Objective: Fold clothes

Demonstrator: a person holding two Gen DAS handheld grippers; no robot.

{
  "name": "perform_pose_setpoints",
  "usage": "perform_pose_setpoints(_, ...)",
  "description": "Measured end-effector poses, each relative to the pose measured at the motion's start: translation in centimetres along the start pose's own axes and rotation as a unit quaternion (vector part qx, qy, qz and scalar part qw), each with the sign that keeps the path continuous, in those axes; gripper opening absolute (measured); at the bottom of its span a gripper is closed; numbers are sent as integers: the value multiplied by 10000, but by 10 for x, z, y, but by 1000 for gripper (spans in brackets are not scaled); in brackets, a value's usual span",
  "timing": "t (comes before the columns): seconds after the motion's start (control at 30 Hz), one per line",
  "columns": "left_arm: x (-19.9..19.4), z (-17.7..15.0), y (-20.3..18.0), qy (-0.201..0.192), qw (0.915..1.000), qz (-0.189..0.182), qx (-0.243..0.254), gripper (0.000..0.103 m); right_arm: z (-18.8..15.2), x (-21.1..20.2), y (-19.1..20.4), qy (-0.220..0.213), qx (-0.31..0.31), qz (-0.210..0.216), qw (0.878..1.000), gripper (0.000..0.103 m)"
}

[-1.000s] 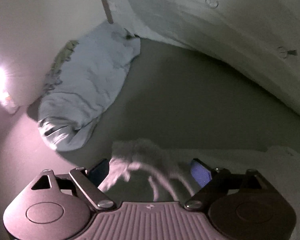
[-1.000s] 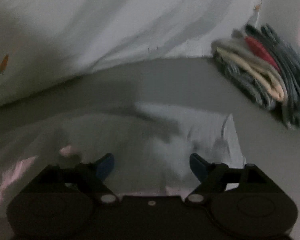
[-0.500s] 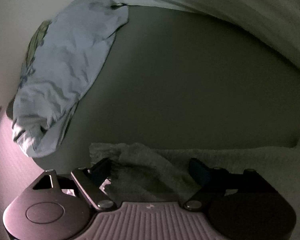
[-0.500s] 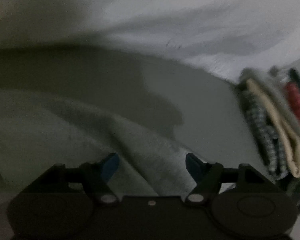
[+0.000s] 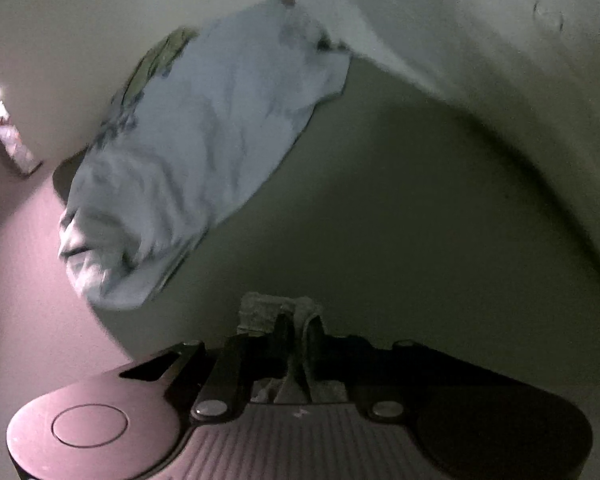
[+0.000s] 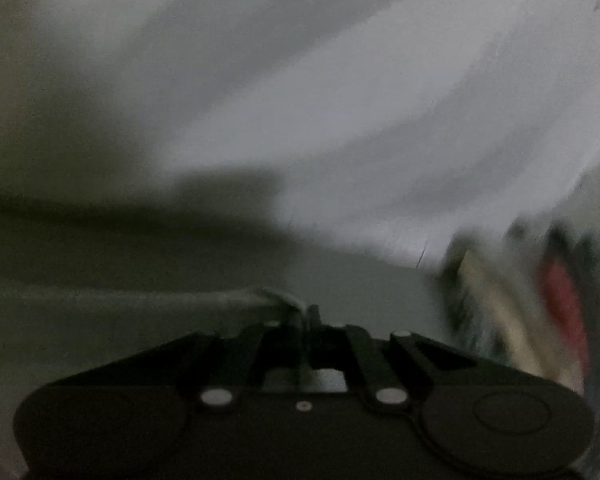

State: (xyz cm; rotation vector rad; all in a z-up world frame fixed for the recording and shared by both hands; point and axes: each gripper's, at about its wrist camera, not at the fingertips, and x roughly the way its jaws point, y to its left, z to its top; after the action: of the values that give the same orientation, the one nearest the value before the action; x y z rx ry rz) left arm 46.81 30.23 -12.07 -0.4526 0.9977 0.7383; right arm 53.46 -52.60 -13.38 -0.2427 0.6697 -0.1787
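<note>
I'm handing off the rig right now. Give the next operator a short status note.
Left gripper: shut on a bunched edge of the grey towel.
Right gripper: shut on another edge of it; view blurred.
Light blue garment lies crumpled far left on the bed. Folded stack sits to the right.
Done: both edges gripped.
Left: make the fold, lay it flat, then likely the blue garment.

Two low wrist views over bed (image 5: 380,200)
</note>
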Motion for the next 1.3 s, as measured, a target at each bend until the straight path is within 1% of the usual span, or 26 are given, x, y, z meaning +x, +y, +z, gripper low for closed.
perform_pose_setpoints(0.07, -18, 21, -17, -244, 9994, -233, -34, 7, 31, -23, -3, -504, 87, -152, 9986, 2)
perform_pose_setpoints(0.13, -44, 45, -36, -611, 9969, -497, -30, 7, 58, -60, -13, -1044, 366, -283, 9935, 2)
perform_pose_setpoints(0.2, -73, 68, -52, -987, 9922, -766, -31, 7, 86, -97, -22, -1580, 643, -412, 9845, 2)
perform_pose_setpoints(0.3, -126, 91, -62, -1491, 9807, -1255, -159, 7, 124, -153, -36, -2356, 1040, -595, 9644, 2)
perform_pose_setpoints(0.4, -172, 89, -52, -1854, 9678, -1679, -291, 7, 124, -214, -48, -2827, 1212, -626, 9495, 2)
perform_pose_setpoints(0.43, -183, 82, -45, -1949, 9642, -1774, -299, 4, 112, -232, -50, -2828, 1269, -610, 9488, 2)
perform_pose_setpoints(0.47, -193, 72, -36, -2032, 9616, -1823, -273, 4, 100, -250, -53, -2829, 1326, -594, 9481, 2)
perform_pose_setpoints(0.5, -198, 62, -27, -2102, 9605, -1809, -250, 1, 89, -268, -55, -2830, 1383, -578, 9473, 2)
perform_pose_setpoints(0.53, -203, 49, -15, -2204, 9607, -1670, -226, 0, 76, -285, -58, -2812, 1444, -568, 9470, 2)
perform_pose_setpoints(0.6, -205, 19, 12, -2298, 9653, -1233, -100, 0, 35, -302, -68, -2515, 1579, -668, 9526, 2)
perform_pose_setpoints(0.63, -206, 4, 25, -2322, 9674, -1012, -30, 0, 10, -311, -71, -2267, 1651, -732, 9571, 2)
perform_pose_setpoints(0.67, -204, -10, 39, -2261, 9707, -812, -27, 0, -16, -317, -71, -1945, 1781, -679, 9622, 2)
perform_pose_setpoints(0.73, -187, -42, 69, -1826, 9817, -543, -31, 0, -70, -321, -69, -1091, 2009, -308, 9730, 2)
perform_pose_setpoints(0.8, -164, -71, 91, -1301, 9908, -366, 11, 0, -86, -319, -40, -717, 1722, -301, 9820, 4)
perform_pose_setpoints(0.87, -141, -99, 102, -698, 9971, -311, 66, 1, -101, -317, -12, -342, 1431, -292, 9887, 4)
perform_pose_setpoints(0.93, -126, -120, 102, -338, 9987, -354, 123, 1, -117, -315, 16, 35, 1137, -284, 9931, 6)
perform_pose_setpoints(0.97, -121, -128, 99, -231, 9988, -394, 173, 3, -124, -314, 30, 223, 989, -279, 9945, 8)
perform_pose_setpoints(1.0, -117, -134, 92, -177, 9985, -447, 261, 6, -132, -313, 44, 411, 840, -274, 9952, 17)
perform_pose_setpoints(1.03, -114, -138, 82, -172, 9978, -520, 369, 7, -140, -312, 58, 598, 691, -269, 9954, 30)
perform_pose_setpoints(1.07, -112, -141, 72, -192, 9968, -606, 481, 13, -148, -311, 72, 786, 541, -264, 9951, 36)
perform_pose_setpoints(1.1, -108, -141, 59, -216, 9954, -709, 614, 22, -155, -310, 86, 973, 392, -259, 9942, 41)
perform_pose_setpoints(1.13, -102, -141, 45, -242, 9934, -826, 764, 26, -160, -309, 100, 1118, 251, -229, 9931, 42)
perform_pose_setpoints(1.2, -92, -137, 21, -313, 9888, -1040, 1028, 41, -143, -303, 128, 1003, 59, 71, 9949, 45)
perform_pose_setpoints(1.23, -85, -134, 9, -353, 9864, -1124, 1148, 44, -136, -300, 141, 955, -40, 215, 9952, 48)
perform_pose_setpoints(1.27, -78, -131, -3, -381, 9843, -1191, 1249, 52, -132, -295, 154, 955, -161, 325, 9948, 48)
perform_pose_setpoints(1.3, -71, -129, -12, -399, 9821, -1257, 1346, 63, -129, -290, 165, 961, -284, 429, 9940, 48)
